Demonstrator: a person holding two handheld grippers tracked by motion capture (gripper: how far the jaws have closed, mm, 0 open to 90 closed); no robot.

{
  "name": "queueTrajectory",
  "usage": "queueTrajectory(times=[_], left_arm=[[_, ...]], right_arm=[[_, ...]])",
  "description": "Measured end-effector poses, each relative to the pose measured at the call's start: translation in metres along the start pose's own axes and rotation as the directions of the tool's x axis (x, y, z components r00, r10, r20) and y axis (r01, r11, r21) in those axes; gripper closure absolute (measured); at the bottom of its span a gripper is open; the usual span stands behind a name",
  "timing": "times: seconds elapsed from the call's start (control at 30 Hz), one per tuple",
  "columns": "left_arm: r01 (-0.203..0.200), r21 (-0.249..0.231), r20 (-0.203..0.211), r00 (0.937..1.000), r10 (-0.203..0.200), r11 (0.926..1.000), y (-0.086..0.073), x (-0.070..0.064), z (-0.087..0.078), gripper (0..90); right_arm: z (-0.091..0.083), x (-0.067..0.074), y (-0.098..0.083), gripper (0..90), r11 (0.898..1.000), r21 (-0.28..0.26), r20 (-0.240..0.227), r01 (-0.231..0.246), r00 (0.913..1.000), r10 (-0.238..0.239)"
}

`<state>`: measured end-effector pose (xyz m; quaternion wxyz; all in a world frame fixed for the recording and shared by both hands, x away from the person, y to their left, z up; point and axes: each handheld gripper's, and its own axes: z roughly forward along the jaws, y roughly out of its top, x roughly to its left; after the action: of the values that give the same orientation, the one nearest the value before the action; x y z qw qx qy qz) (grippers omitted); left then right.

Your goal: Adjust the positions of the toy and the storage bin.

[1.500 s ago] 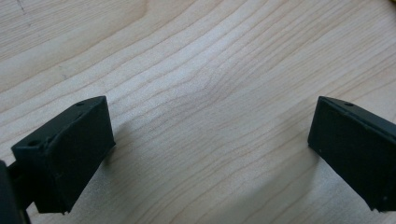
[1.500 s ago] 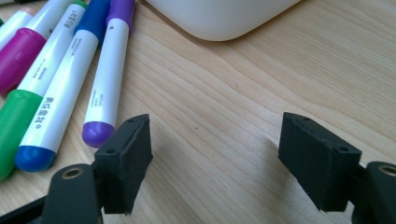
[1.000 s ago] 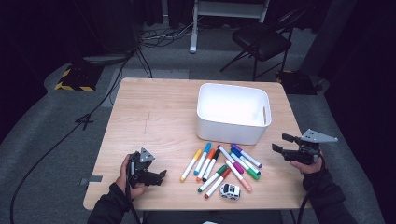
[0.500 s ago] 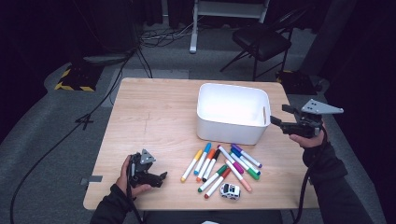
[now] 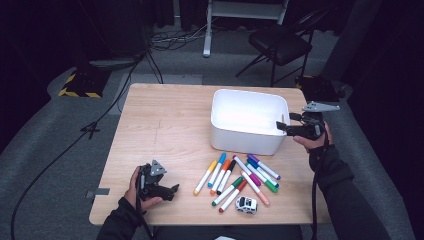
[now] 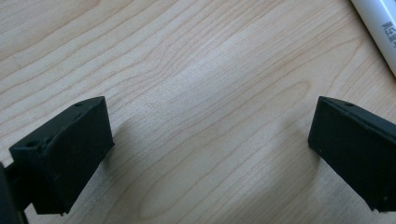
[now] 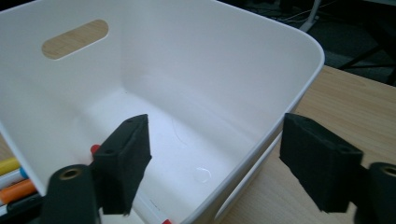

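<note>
High view: the right gripper (image 5: 281, 126) hangs over the white bin's (image 5: 240, 139) rim at 3 o'clock of it. Its jaws have just been opening and hold nothing. In the right gripper view a red-capped marker (image 7: 154, 212) lies on the bin floor, so one drop looks done. The left gripper (image 5: 172, 190) rests open at 7 o'clock. Next, I think, the right gripper must go to the markers (image 5: 237, 178) at 6 o'clock of the bin and close on one.
</note>
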<state>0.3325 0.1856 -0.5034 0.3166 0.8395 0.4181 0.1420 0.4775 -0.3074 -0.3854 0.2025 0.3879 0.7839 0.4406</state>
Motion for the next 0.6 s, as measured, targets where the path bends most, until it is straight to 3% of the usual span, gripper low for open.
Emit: queueTrajectory(times=[0.1,0.27,0.43,0.6], left_arm=[[-0.001,-0.005,-0.014,0.9999,0.001,1.0000,0.001,-0.003,0.001,0.2],[-0.014,0.001,-0.002,0.9999,0.014,0.9999,0.003,-0.008,0.002,0.2],[-0.006,0.003,0.019,0.9998,0.006,1.0000,0.003,-0.010,0.003,0.3],[-0.014,-0.001,0.010,0.9998,0.014,0.9999,0.003,-0.011,0.003,0.4]], right_arm=[[0.007,0.001,-0.003,22.3,1.000,0.013,0.002,-0.022,0.9997,0.022],[0.011,0.004,-0.004,22.1,0.999,0.031,0.019,-0.009,0.9998,0.008],[0.017,0.010,-0.006,22.6,0.999,0.047,0.003,-0.005,1.0000,0.005],[0.020,0.018,-0.006,22.3,0.999,0.041,0.006,-0.004,1.0000,0.003]])
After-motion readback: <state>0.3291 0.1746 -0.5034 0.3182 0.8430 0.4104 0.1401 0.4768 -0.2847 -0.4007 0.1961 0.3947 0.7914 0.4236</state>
